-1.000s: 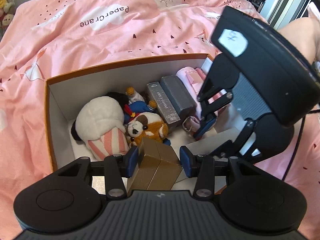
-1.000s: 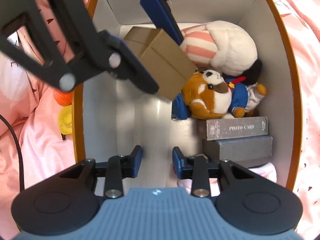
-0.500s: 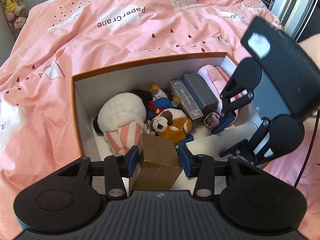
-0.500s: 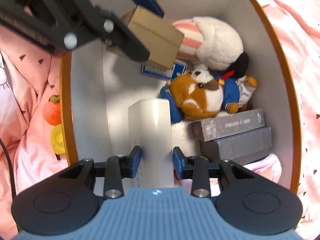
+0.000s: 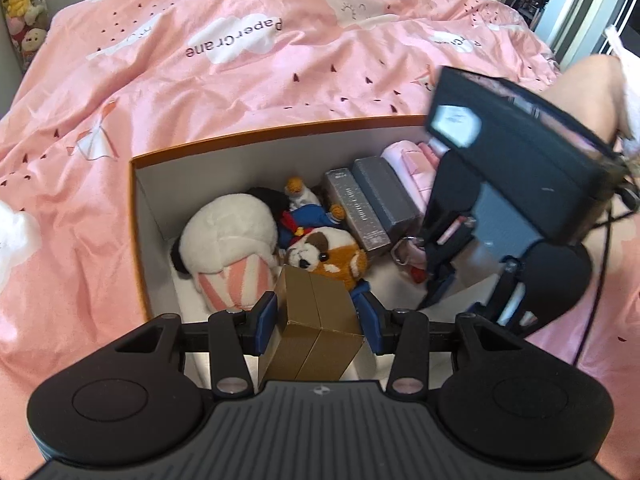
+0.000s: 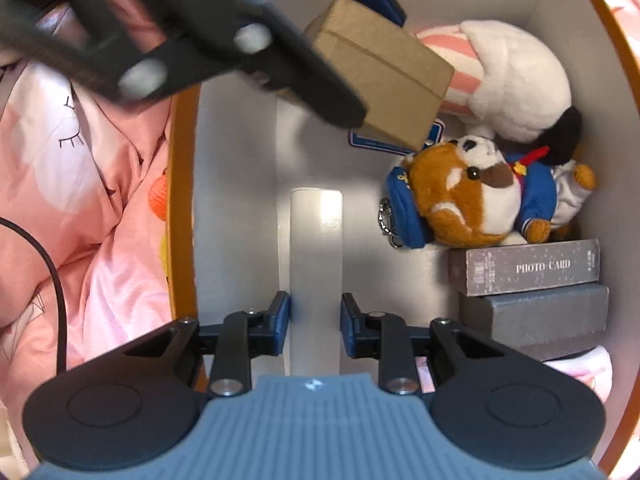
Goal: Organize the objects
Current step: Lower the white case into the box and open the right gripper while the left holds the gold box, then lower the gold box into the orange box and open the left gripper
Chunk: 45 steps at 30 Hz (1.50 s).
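My left gripper [image 5: 316, 320] is shut on a brown cardboard box [image 5: 316, 328] and holds it over the near end of the orange-rimmed storage box [image 5: 256, 136]. The brown box also shows in the right wrist view [image 6: 380, 72], above the box floor. My right gripper [image 6: 315, 320] is shut on a long white box [image 6: 316, 264], held low inside the storage box near its left wall. Inside lie a white and pink striped plush [image 5: 228, 248], a brown dog plush [image 5: 324, 256], and two grey photo card boxes [image 6: 524, 268].
The storage box sits on a pink bedspread [image 5: 240, 60]. A pink folded item [image 5: 408, 164] lies at the box's far right corner. A blue card [image 6: 384, 142] lies on the box floor. Orange and yellow toys [image 6: 158, 196] lie outside the left wall.
My right gripper has taken the long white box and carries it inside the storage box. My left gripper has pulled back and up a little with the brown box.
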Each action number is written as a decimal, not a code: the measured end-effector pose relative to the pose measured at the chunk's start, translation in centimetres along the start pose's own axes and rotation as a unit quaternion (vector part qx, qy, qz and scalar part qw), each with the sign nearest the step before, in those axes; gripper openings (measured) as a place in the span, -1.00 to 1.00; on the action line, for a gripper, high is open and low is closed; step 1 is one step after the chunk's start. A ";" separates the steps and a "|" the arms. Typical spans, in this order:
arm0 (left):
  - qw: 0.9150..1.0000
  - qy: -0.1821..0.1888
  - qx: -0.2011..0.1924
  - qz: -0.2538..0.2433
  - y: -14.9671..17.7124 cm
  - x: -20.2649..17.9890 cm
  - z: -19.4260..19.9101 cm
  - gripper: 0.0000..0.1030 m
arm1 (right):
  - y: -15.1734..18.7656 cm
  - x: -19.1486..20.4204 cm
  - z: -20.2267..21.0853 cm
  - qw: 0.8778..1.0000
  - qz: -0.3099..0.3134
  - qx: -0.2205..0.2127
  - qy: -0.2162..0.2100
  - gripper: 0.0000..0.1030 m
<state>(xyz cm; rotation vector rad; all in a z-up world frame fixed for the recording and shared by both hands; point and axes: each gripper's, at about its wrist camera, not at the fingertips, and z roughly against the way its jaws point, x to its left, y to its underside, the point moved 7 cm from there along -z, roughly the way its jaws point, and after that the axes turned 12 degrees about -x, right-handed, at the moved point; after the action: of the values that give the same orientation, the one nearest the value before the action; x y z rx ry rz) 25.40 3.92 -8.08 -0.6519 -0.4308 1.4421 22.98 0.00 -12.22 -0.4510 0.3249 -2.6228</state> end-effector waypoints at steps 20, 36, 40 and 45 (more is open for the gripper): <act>0.999 0.005 0.000 0.043 0.7 1.0 -0.9 -0.02 | -2.2 -0.8 4.3 0.965 -0.113 -0.117 0.205 -0.59; 0.999 0.011 0.001 0.048 0.9 1.1 -0.8 -0.02 | -0.8 -1.5 1.0 0.951 -0.149 -0.127 0.240 -0.77; 0.998 0.008 -0.006 0.058 0.9 1.3 -0.1 -0.02 | -1.6 -1.5 1.6 0.943 -0.204 -0.170 0.202 -0.65; 0.998 0.006 -0.009 0.066 1.1 1.6 0.4 -0.02 | -1.8 -2.3 0.7 0.937 -0.235 -0.169 0.196 -0.45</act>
<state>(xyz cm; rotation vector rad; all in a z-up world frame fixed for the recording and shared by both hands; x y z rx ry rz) 24.42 5.60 -8.68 -0.7130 -0.3976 1.5613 24.44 2.57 -11.60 -0.1093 0.9060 -3.1323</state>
